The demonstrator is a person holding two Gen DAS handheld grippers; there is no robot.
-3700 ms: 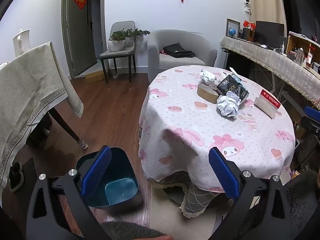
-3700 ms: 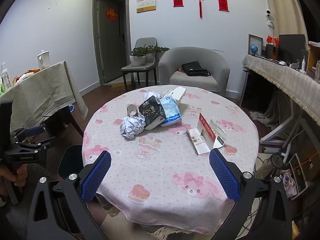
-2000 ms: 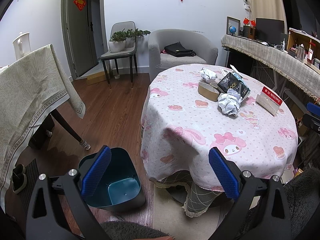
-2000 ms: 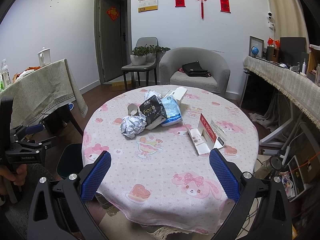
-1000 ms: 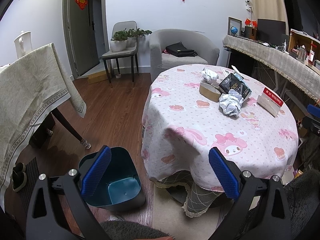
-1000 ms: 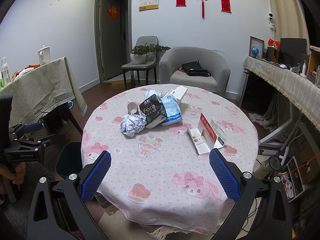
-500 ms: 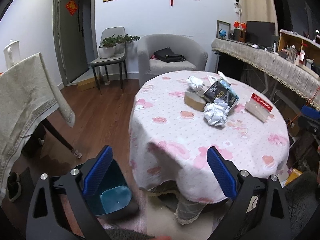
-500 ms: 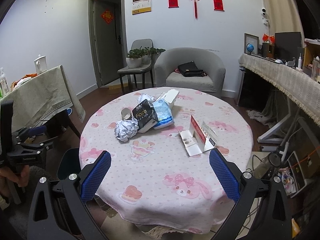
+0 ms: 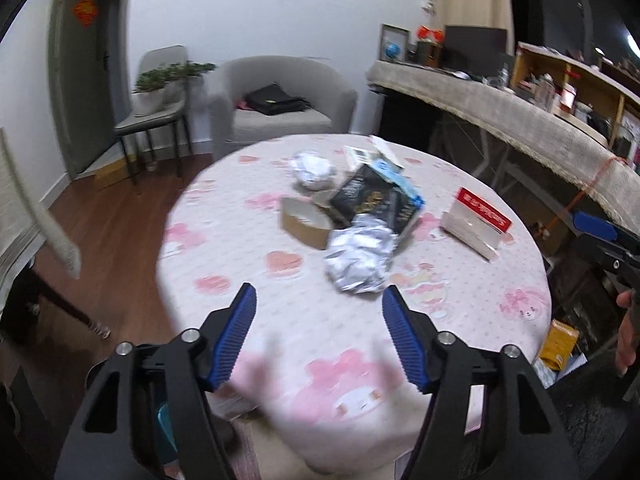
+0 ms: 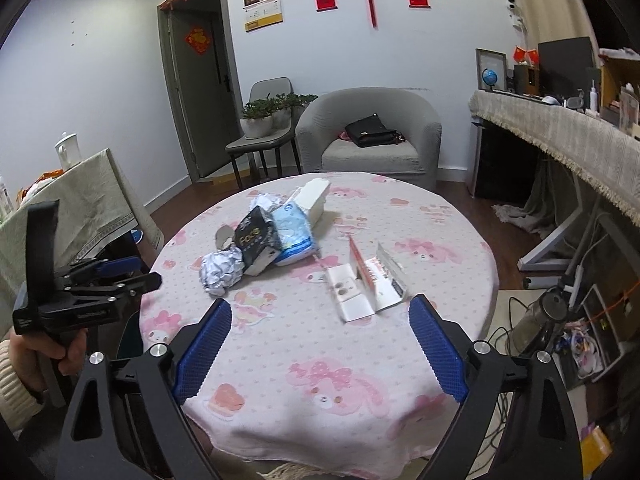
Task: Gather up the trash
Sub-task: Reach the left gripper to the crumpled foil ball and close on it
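The trash (image 9: 357,258) sits in a loose heap on the round table (image 9: 248,304), a little left of its middle as I see it from the right side. Nearest to me is a crumpled ball of silvery foil (image 10: 221,270), creased all over and roughly round. Touching it on its far side is a black packet (image 10: 256,240) with pale lettering, leaning on a light blue soft pack (image 10: 294,228). A brown cardboard roll (image 9: 306,226) lies on its side just left of the foil, its open end showing. A second, smaller crumpled wad (image 9: 312,168) lies at the far edge of the heap, beside a white box (image 10: 314,198). Well apart to the right, an opened red and white carton (image 10: 366,284) lies flat with its flaps spread.

My left gripper (image 9: 320,340) hangs over the near edge of the pink patterned tablecloth; its jaws have just been closing and now stand partly apart, nothing between them. My right gripper (image 10: 320,350) is spread wide over the cloth, having just closed slightly, also with nothing in it.
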